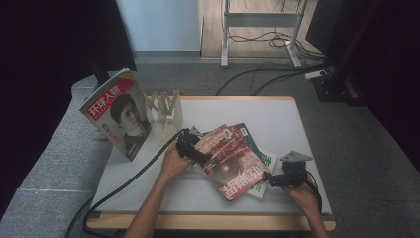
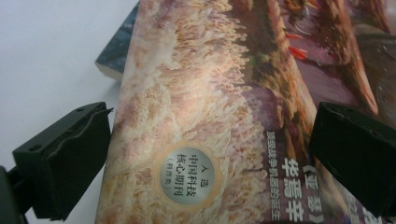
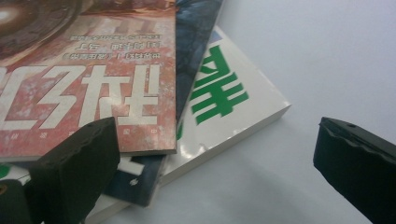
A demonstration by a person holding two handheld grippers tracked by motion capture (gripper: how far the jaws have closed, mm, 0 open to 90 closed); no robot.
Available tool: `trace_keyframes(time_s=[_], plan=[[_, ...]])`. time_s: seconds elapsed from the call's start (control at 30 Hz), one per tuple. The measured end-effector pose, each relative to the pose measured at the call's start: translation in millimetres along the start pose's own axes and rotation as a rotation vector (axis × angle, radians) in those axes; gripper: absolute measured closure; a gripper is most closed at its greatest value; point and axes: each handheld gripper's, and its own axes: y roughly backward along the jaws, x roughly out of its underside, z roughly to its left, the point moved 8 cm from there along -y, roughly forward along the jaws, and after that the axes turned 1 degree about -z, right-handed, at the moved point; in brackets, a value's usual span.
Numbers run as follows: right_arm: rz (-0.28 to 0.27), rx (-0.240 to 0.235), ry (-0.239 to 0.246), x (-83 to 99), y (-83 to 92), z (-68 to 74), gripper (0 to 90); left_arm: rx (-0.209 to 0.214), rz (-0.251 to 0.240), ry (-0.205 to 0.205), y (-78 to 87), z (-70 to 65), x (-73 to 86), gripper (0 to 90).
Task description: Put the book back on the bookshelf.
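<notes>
A loose stack of three magazines lies at the middle of the white table [image 1: 257, 111]. On top is a red magazine [image 1: 230, 166] [image 2: 201, 93] [image 3: 93, 70], under it a blue one [image 1: 246, 133] [image 2: 116, 60] [image 3: 194, 42], and at the bottom a white one with green characters [image 1: 266, 161] [image 3: 224, 93]. My left gripper [image 1: 203, 157] [image 2: 212, 112] is open at the red magazine's left edge, one jaw over the table and the other over the cover. My right gripper [image 1: 270, 179] [image 3: 217, 123] is open at the stack's near right corner, gripping nothing.
A magazine with a portrait cover [image 1: 116, 114] stands upright in a wooden rack [image 1: 166, 111] at the table's back left. The left gripper's black cable [image 1: 129, 181] trails over the front left edge. Desk legs and floor cables [image 1: 277, 39] lie beyond the table.
</notes>
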Motion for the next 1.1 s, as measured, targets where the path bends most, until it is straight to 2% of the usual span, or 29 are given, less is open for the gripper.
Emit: trace_keyframes(time_s=[0.2, 0.47, 0.67, 0.9, 1.1], plan=[[0.005, 0.023, -0.014, -4.2, -5.2, -9.8, 0.5, 0.003, 0.002, 0.010, 6.5, -4.3, 8.4, 0.0], [0.004, 0.038, -0.041, -9.3, -13.2, -18.0, 0.2, -0.018, 0.011, 0.006, 13.1, -9.3, 17.7, 0.0], [0.009, 0.054, -0.054, -13.7, -18.7, -23.7, 0.1, 0.006, 0.008, 0.036, 16.3, -11.9, 25.3, 0.0], [0.006, 0.068, -0.068, -17.7, -24.0, -29.3, 0.6, 0.015, 0.014, 0.036, 21.0, -17.8, 32.1, 0.0], [0.005, 0.081, -0.078, -20.9, -28.8, -36.0, 1.5, 0.053, 0.011, 0.057, 22.5, -23.2, 39.4, 0.0]])
